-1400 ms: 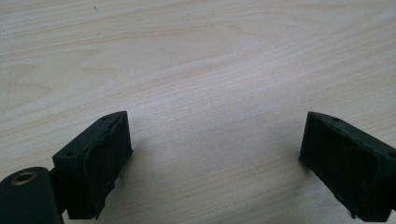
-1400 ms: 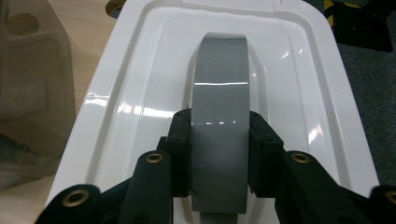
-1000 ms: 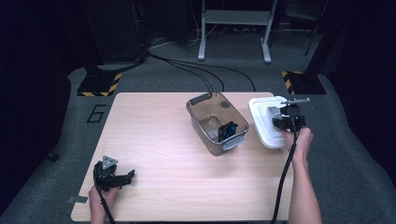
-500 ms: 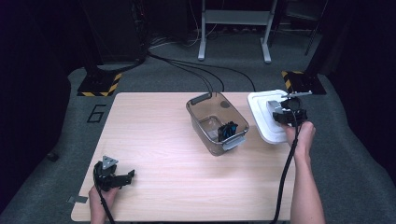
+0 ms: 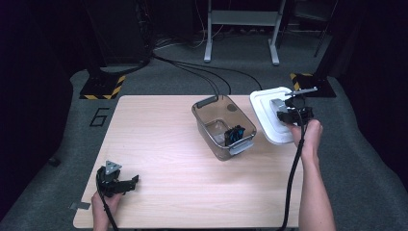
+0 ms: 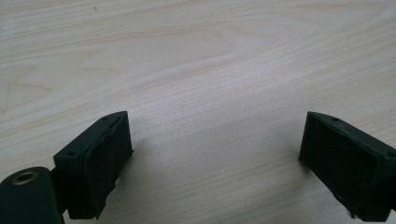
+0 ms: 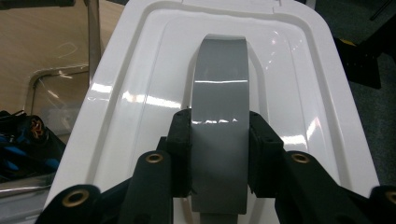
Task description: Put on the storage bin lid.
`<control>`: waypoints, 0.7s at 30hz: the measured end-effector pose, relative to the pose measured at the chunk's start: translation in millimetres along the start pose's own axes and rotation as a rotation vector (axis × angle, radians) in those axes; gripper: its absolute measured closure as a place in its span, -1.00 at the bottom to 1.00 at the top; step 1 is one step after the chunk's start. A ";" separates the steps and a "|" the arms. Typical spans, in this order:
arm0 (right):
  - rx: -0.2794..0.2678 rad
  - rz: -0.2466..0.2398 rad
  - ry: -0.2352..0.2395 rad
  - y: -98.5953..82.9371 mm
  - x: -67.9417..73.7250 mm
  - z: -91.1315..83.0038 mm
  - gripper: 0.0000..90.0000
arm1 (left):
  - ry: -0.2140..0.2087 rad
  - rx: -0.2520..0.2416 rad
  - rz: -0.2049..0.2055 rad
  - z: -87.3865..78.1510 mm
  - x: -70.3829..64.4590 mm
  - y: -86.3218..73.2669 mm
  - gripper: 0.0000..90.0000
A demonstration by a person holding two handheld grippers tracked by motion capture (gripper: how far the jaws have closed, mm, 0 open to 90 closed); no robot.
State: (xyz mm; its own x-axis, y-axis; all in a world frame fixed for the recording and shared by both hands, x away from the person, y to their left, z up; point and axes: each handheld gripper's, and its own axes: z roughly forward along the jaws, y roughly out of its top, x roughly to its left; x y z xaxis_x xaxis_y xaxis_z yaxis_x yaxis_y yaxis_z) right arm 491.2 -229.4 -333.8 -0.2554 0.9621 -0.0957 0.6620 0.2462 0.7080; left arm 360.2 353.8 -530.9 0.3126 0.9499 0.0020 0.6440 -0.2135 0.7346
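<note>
Since the earlier frames, my right gripper (image 5: 292,111) has shifted slightly toward the table's far edge, carrying the white lid (image 5: 267,113) with it; my left gripper (image 5: 117,181) has stayed put near the front left corner.

Right gripper: both jaws are clamped on the lid's grey handle (image 7: 219,116), one pad on each side of it. The lid sits at the far right of the table (image 5: 159,144), just beside the clear bin (image 5: 223,126), its outer edge past the tabletop's rim.

Left gripper: jaws spread wide with bare wood between them, grasping nothing.

Surface: one light wooden tabletop, grain visible, a number 6 marked at its left edge. Room: dark, grey carpet, black cables (image 5: 192,65) running across the floor, two yellow-and-black striped bases, one metal stand (image 5: 240,29) at the back.

Count: one bin, one lid, one handle, two grippers. The bin holds a dark object with blue parts (image 5: 234,134).
</note>
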 end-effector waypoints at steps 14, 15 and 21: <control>-0.013 -0.070 0.032 25.0 27.5 -12.1 0.48 | 0.000 0.003 0.001 -0.2 0.1 0.1 -0.80; -0.013 -0.070 0.032 25.0 27.5 -12.1 0.48 | 0.000 0.003 0.001 -0.2 0.1 0.1 -0.80; -0.006 -0.100 0.062 34.9 43.4 -12.6 0.48 | -0.001 0.004 0.000 -0.3 0.0 0.1 -0.80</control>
State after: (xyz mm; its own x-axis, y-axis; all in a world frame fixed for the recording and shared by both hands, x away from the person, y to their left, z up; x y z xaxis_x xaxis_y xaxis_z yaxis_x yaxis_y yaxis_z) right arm 494.3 -180.5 -304.5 -0.3634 0.9236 -0.1223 0.6270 0.3395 0.7012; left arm 360.0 353.9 -530.6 0.3133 0.9496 0.0017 0.6467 -0.2147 0.7319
